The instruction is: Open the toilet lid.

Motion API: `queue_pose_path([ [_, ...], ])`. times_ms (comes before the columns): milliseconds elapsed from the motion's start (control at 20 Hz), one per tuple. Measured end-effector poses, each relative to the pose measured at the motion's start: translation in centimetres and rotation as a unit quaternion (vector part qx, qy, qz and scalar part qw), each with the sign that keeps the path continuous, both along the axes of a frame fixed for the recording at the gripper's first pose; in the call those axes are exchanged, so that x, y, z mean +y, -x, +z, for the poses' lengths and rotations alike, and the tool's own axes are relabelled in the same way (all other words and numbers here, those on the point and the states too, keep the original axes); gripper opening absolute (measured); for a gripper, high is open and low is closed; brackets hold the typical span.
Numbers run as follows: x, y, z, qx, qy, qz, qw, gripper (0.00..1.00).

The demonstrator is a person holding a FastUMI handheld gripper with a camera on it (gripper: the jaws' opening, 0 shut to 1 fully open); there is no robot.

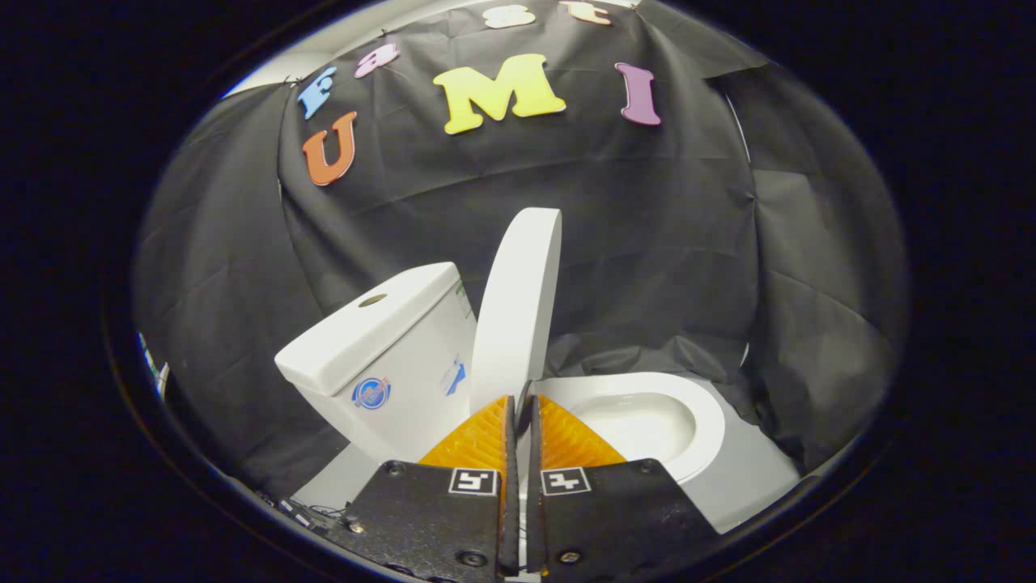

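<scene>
- The black cloth booth wall (664, 243) hangs in creased folds behind and to both sides of everything, far from the camera.
- The white ceramic toilet (712, 421) sits on a pale surface (753, 478) in front of that wall, turned so that its bowl lies to the right and its tank to the left.
- The white boxy toilet tank (405, 364) stands left of the fingers and beyond them. Its flat white tank cover (364, 328) carries a round flush button (372, 300) on top, and there are two small stickers on its near faces, one round and one blue.
- The white oval toilet lid (518, 316) is raised, standing nearly upright between tank and bowl and tipped slightly back towards the tank. Its lower end sits just ahead of the fingertips.
- The open white bowl rim (647, 389) lies right of the lid and beyond the right finger, with the hollow of the bowl in plain view.
- The hand-held gripper (522, 405) is near, its two fingers drawn almost together with only a thin slit between them and nothing seen held in it. The tips reach up to the foot of the raised lid; whether they touch it I cannot tell.
- Some cables (303, 512) lie on the pale surface near the left finger.
</scene>
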State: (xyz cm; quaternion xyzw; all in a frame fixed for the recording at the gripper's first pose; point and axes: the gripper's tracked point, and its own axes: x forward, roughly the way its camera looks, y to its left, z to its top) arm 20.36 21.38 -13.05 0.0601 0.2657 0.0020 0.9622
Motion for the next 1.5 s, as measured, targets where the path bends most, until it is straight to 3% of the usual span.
queue_pose_path([
  [1500,8.9,-1.8,0.0,-0.011,0.072,0.094,0.993,0.07],
])
